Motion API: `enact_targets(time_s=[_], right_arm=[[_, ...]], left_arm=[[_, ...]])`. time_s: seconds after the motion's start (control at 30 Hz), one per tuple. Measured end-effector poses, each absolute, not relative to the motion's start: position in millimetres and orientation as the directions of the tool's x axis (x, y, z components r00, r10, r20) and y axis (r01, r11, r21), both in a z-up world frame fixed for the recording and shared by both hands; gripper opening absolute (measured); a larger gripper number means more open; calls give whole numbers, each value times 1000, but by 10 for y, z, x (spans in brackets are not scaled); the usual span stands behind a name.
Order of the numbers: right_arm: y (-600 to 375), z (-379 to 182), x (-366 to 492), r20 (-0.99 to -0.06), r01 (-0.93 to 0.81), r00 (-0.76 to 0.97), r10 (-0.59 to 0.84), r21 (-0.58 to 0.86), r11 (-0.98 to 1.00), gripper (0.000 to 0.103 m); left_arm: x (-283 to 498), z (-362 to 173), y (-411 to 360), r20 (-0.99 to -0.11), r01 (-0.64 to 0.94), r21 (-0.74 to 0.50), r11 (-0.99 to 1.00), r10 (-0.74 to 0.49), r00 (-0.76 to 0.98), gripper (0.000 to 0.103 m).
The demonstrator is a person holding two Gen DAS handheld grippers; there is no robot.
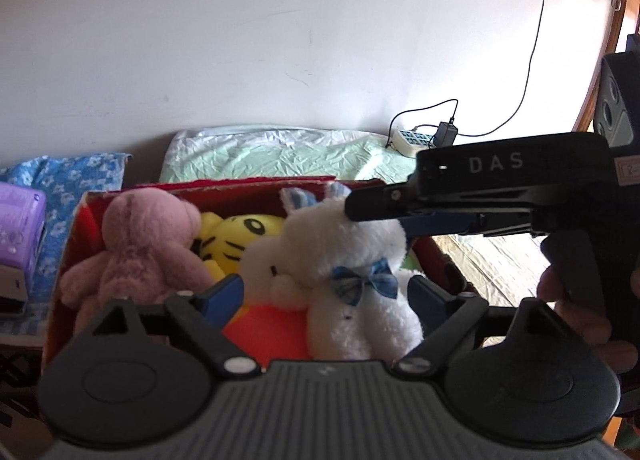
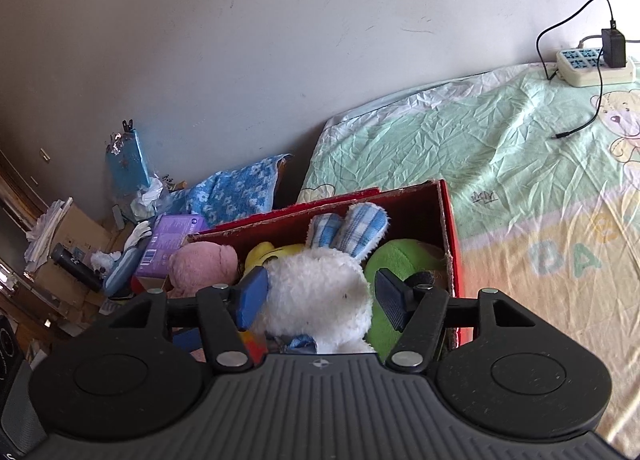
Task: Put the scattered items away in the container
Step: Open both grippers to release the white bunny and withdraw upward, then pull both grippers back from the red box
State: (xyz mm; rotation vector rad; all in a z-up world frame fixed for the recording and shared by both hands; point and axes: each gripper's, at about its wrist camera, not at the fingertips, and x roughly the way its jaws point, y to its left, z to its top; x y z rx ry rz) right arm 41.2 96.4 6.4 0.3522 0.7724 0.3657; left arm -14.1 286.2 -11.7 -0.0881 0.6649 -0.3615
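A red cardboard box (image 2: 446, 220) on the bed holds a pink plush bear (image 1: 136, 244), a yellow tiger plush (image 1: 236, 236), a green plush (image 2: 400, 256) and something orange (image 1: 268, 332). A white plush rabbit (image 1: 340, 260) with blue checked ears and a blue bow stands upright in the box. My right gripper (image 2: 320, 298) is shut on the rabbit's head; in the left wrist view it reaches in from the right (image 1: 372, 216). My left gripper (image 1: 326, 296) is open just in front of the rabbit's body, its fingers standing wide on either side.
A green crumpled sheet (image 2: 480, 140) covers the bed to the right of the box. A power strip (image 2: 592, 64) with a charger and loose cable lies by the wall. A purple box (image 2: 172, 240), blue floral cloth (image 2: 236, 188) and clutter lie left. A hand (image 1: 576, 308) grips the right gripper's handle.
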Motion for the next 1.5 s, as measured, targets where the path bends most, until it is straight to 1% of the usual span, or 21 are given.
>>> enact_targets(time_s=[0.2,0.33,0.37,0.5,0.57,0.67,0.73,0.8,0.83,1.0,1.17,1.3,1.5], right_arm=[[1011,99,370,-642,-138,672,368,380,914,63],[1043,136,306,-647,-107,696,312,336,936,64],[1048,150,286,-647,-97,703,296,325,941,66],[1068,213,180,-633,-76,734,246,284,956,73],[1080,234,122,-630,-75,743,226,257,963,76],[1087,251,19,-634,-70,747,200,223,972,77],[1057,255,-41,-639,-58,748,181,210,976,79],[1019,256,-96,-645,-41,746,163,200,979,86],[996,256,-120,-650,-32,744,156,199,979,87],[799,251,-229,-658,-1,737,152,224,975,88],[550,223,-340,-666,27,735,131,222,975,89],[297,172,-418,-684,45,719,119,216,975,91],[-168,92,-542,-713,79,692,110,226,971,91]], left_arm=[[-174,-110,2898,-613,230,-179,957,-291,735,91],[-219,-27,2933,-611,188,-117,975,-220,760,94],[-221,5,2964,-610,171,-106,980,-200,767,98],[-176,127,3075,-599,97,-95,991,-135,789,102],[-163,157,3111,-616,53,-76,996,-88,783,102],[-171,160,3127,-638,2,-68,998,-45,768,102],[-220,177,3095,-630,-9,-65,998,-34,776,102],[-270,194,3061,-621,-20,-62,998,-23,784,102],[-295,203,3044,-616,-25,-61,998,-18,787,102],[-447,270,2839,-611,-47,-46,998,9,792,102],[-463,237,2599,-658,-37,-63,997,-14,753,102],[-516,206,2222,-674,-32,-2,999,22,739,102],[-630,169,1612,-691,5,72,997,46,721,102]])
